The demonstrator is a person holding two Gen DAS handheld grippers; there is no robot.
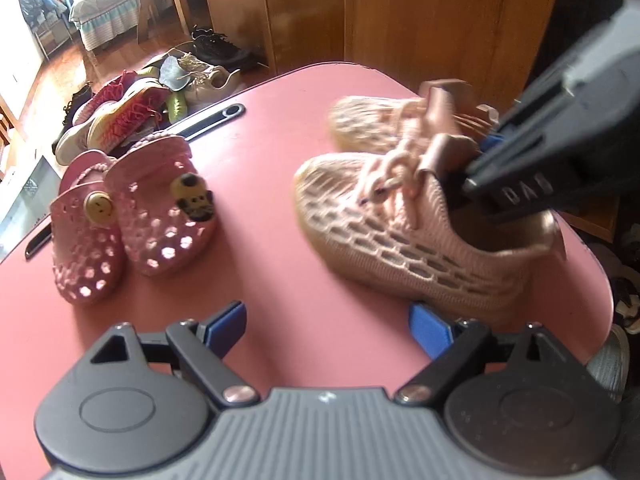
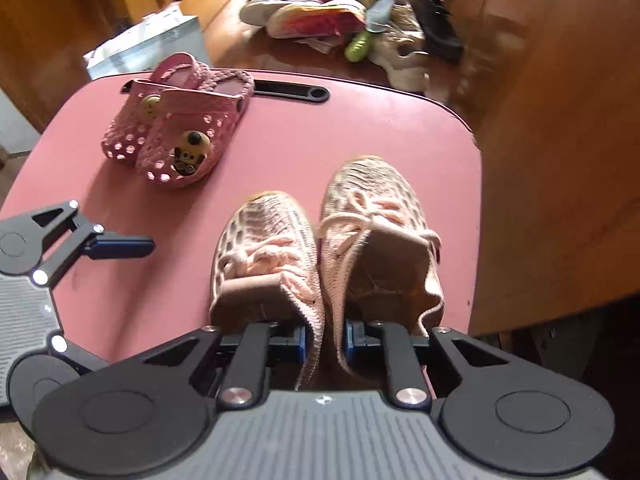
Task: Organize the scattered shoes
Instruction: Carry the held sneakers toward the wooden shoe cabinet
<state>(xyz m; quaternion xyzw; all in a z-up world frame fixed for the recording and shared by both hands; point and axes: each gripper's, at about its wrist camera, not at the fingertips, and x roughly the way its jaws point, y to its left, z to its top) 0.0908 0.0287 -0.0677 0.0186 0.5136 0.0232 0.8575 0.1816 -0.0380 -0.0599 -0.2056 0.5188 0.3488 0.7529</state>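
Note:
A pair of pink knit sneakers (image 2: 328, 240) stands side by side on the pink table (image 2: 280, 140), also in the left wrist view (image 1: 400, 232). My right gripper (image 2: 325, 342) is shut on the inner collars of both sneakers, pinching them together; it shows in the left wrist view (image 1: 480, 164) reaching in from the right. A pair of pink perforated clogs (image 1: 132, 216) with charms stands at the table's left, and shows in the right wrist view (image 2: 176, 128). My left gripper (image 1: 326, 326) is open and empty above the table front, between the pairs.
A heap of mixed shoes (image 1: 152, 100) lies on the wooden floor beyond the table, also in the right wrist view (image 2: 348, 28). A black handle slot (image 1: 216, 120) sits at the table's far edge. Wooden cabinets (image 1: 400, 12) stand behind.

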